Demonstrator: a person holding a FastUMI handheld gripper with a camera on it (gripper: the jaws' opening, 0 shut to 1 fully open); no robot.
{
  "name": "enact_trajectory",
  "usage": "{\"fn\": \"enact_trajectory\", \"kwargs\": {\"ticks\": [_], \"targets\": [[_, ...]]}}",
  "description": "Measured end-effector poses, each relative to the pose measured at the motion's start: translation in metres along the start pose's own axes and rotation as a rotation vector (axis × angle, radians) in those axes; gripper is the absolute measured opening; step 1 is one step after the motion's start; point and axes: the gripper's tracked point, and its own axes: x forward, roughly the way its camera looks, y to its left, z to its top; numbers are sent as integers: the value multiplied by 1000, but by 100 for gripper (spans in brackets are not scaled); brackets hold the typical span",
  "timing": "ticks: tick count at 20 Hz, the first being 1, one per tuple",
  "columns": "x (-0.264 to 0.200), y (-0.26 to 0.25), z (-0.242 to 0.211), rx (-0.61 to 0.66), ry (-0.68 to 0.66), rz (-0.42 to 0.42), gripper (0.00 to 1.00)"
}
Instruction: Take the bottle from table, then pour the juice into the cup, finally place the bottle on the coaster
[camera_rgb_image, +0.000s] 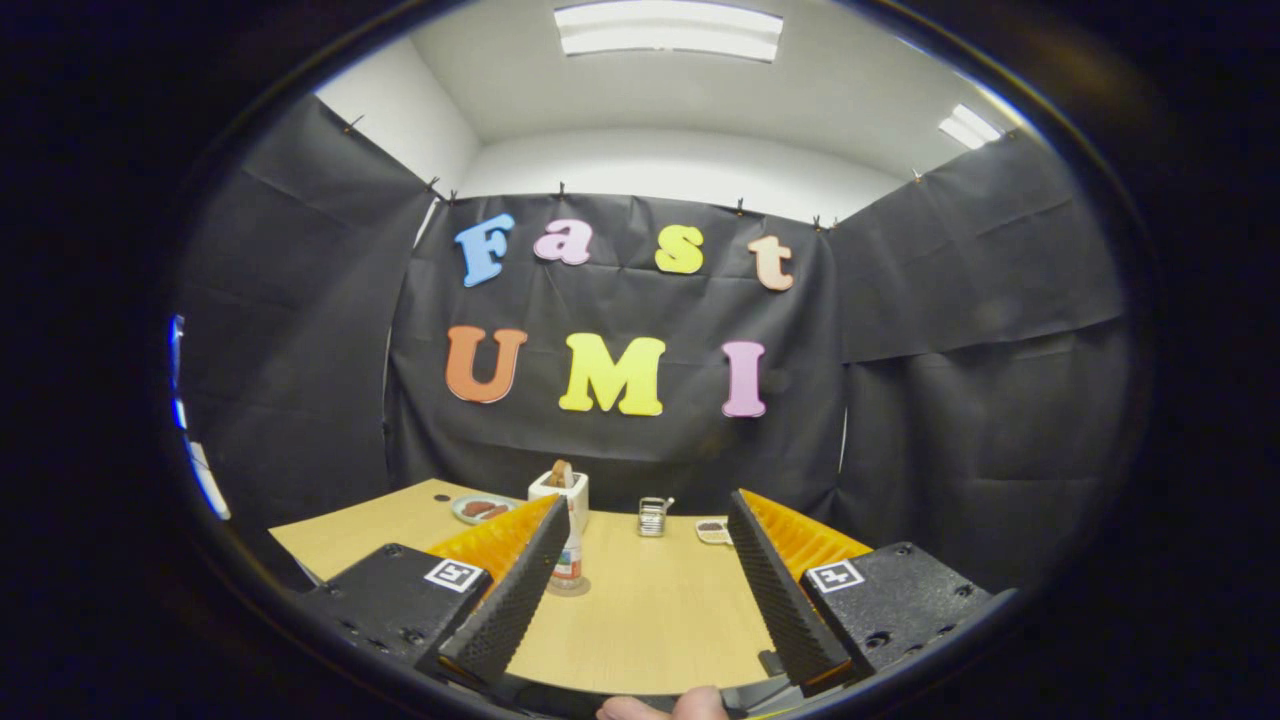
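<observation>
My gripper (648, 510) has its two fingers spread wide, nothing between them but bare light wooden tabletop (650, 620). A fingertip of a hand (665, 706) peeks in just below, mostly cut off. Just ahead, the small clear plastic bottle (570, 562) stands upright, half hidden behind my left finger (515, 590); its label has a red band, the writing too small to read. Beyond it is a white square cup (560, 492) with something brown poking out that I can't identify. Beside that, a pale round plate (480, 509) holds reddish-brown pieces. Further right, a small metal wire holder (653, 516), then a small flat dish (713, 531) with dark contents, partly behind my right finger (780, 580).
</observation>
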Motion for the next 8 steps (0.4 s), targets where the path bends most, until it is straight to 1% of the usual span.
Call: {"fn": "enact_trajectory", "kwargs": {"ticks": [8], "targets": [[4,3,-2,11,-2,-3,100]]}}
